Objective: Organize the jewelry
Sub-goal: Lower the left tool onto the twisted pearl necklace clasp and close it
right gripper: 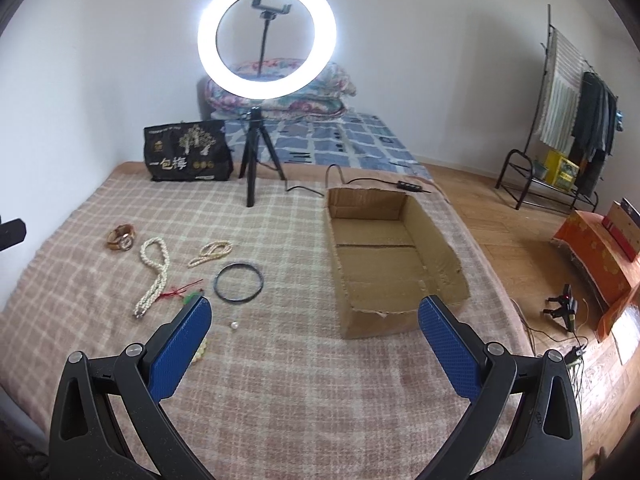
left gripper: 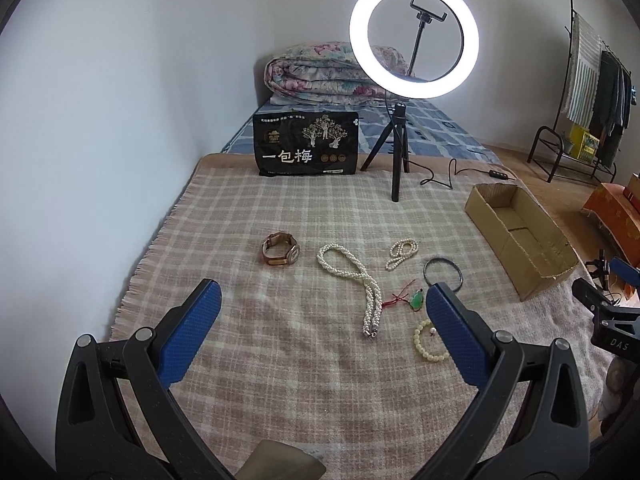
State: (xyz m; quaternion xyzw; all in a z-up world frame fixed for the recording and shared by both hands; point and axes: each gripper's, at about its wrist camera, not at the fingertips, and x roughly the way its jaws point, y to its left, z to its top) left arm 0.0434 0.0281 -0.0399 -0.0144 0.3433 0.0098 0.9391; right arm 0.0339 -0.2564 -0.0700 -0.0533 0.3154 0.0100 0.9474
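Jewelry lies on a plaid blanket: a brown watch, a long pearl necklace, a small pearl bracelet, a black bangle, a green pendant on red cord and a cream bead bracelet. An open cardboard box stands to the right. My left gripper is open above the blanket, near the necklace. My right gripper is open between the bangle and the box. A loose pearl lies near its left finger.
A ring light on a tripod and a black snack bag stand at the blanket's far edge, with a cable behind the box. A folded quilt lies beyond. A clothes rack stands at right.
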